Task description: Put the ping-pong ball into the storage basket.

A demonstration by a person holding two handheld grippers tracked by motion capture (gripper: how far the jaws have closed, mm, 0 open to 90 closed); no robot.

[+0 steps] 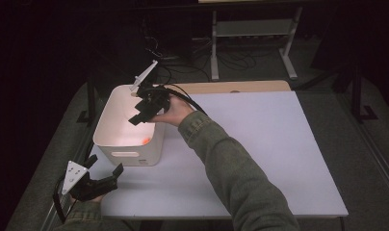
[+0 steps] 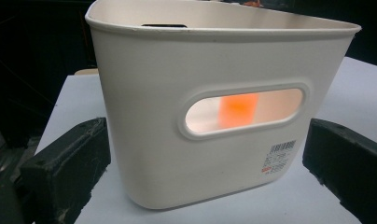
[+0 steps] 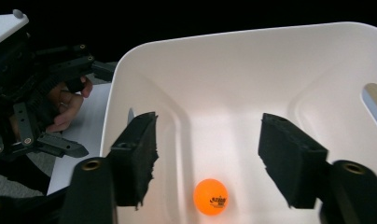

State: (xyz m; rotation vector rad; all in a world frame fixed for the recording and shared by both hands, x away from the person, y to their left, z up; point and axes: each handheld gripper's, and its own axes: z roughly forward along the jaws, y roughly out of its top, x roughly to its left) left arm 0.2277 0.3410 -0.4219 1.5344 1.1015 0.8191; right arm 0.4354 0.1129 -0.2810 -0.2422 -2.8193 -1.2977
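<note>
A white plastic bin (image 1: 130, 154) stands on the left part of the white table (image 1: 269, 139). An orange ball (image 3: 211, 196) lies on the bin's floor (image 3: 252, 84), with nothing touching it. My right gripper (image 3: 210, 154) hangs over the bin's open top, open, its jaws standing apart above the ball; from the high view it (image 1: 138, 118) points down into the bin from the far right rim. My left gripper (image 1: 105, 166) rests open at the bin's near left corner. Its jaws flank the bin's wall (image 2: 149, 116) without touching, and the ball (image 2: 238, 109) glows through the handle slot.
The bin sits close to the table's left edge. To its right the white tabletop stretches wide and bare. A wooden strip (image 1: 240, 86) runs along the far edge, with a metal stand (image 1: 252, 29) and cables on the dark floor beyond.
</note>
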